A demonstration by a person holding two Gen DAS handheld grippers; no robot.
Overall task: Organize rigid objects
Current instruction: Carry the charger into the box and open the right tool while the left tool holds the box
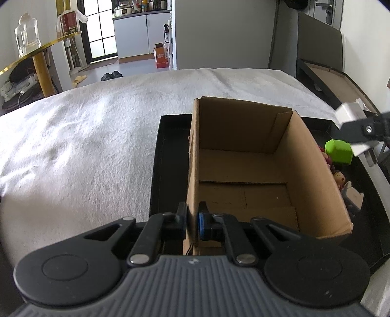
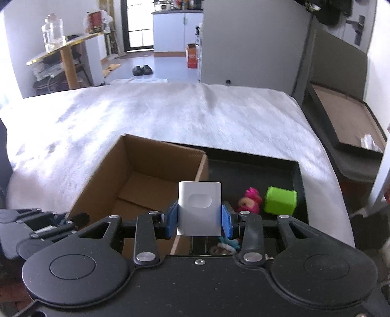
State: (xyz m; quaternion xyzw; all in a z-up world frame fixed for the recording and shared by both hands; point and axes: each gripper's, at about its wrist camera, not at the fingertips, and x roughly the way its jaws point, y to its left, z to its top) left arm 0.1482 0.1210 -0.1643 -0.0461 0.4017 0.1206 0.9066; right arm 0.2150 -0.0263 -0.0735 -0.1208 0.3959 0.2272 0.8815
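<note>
No writing was legible anywhere; the red canister (image 2: 94,22) on the gold-edged shelf (image 2: 63,47) carried a label too blurred to read, same w/ the orange carton (image 2: 192,56) on the floor by the white cabinets (image 2: 177,30); the white charger (image 2: 199,208) showed only a plain oval recess, no logo.

Left gripper (image 1: 192,220) was clenched on the near-left wall of the cardboard box (image 1: 314,175), one pad outside, blue pad inside, wall pinched btwn them; box stood open-topped inside the black tray (image 1: 168,156), w/ nothing visible inside it.

Right gripper (image 2: 199,218) was grasping the white charger btwn its blue pads, held upright, prongs pointing down, hanging above the box's right wall and the tray strip beside it.

In the tray, right of the box: green cube (image 2: 280,200), pink toy figure (image 2: 250,201) just beside it, plus another small figure (image 1: 340,179) and a pale card-like piece (image 1: 354,195) nearer the cam; details too small to tell.

Tray sat on a white fluffy blanket (image 2: 170,117); a second dark tray w/ brown liner (image 2: 341,114) lay off to the right, apart; clear glass jar (image 2: 52,31) stood on the shelf; black slippers (image 2: 142,70) on the floor beyond.
</note>
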